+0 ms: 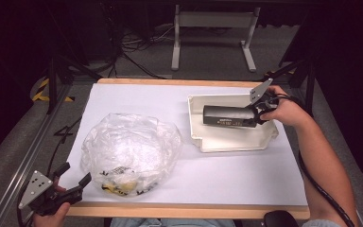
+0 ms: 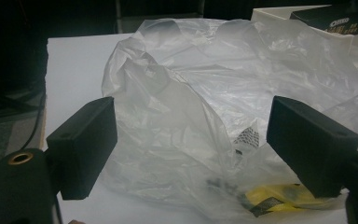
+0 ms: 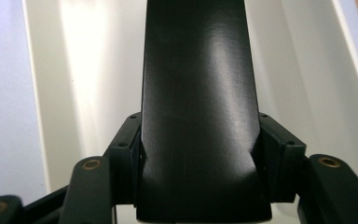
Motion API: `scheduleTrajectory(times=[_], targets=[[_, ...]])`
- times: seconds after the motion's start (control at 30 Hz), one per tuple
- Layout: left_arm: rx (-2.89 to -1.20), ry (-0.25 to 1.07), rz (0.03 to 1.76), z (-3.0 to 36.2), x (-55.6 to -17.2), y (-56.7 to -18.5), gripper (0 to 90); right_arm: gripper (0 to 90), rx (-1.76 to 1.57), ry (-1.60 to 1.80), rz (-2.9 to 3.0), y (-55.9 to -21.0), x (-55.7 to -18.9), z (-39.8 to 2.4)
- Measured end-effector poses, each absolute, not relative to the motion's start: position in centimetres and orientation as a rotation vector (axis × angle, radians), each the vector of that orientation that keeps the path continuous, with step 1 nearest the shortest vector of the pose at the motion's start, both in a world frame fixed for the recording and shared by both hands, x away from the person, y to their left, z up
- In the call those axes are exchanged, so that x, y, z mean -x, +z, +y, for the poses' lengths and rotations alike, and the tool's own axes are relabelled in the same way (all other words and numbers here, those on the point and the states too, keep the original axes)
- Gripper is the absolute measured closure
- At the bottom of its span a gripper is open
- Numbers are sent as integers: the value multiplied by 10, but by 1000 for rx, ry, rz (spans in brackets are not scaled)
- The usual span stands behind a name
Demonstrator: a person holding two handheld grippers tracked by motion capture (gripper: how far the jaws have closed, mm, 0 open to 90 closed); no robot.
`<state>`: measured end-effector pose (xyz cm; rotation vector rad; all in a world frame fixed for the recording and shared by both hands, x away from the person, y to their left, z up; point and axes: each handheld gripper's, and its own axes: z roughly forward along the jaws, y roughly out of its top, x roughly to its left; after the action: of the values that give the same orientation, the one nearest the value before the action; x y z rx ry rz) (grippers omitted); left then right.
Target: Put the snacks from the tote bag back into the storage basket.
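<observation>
Black box [image 1: 229, 116] clamped in my right gripper [image 1: 259, 113] over the white tray [image 1: 231, 142] at right, my left gripper [image 1: 73, 177] spread wide at lower left beside the clear plastic bag [image 1: 130, 149], yellow item [image 2: 279, 195] inside, perhaps a wrapper.

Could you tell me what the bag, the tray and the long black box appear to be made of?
The bag looks like thin clear plastic film: see-through, crinkled and catching glare. The tray seems to be rigid moulded plastic, off-white and smooth, with rounded walls. The black box, clamped in the right gripper, looks like satin-finish cardboard or plastic; its soft sheen and crisp edges leave that open.
</observation>
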<state>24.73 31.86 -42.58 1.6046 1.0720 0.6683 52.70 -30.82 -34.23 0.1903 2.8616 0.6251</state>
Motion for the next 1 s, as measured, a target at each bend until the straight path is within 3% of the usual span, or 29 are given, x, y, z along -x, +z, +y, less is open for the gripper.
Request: scheduleTrajectory(times=[1.0], targets=[[-1612,665,1070,318,-249,-426,170,430,-122,609,2939,-365,-529,-308]])
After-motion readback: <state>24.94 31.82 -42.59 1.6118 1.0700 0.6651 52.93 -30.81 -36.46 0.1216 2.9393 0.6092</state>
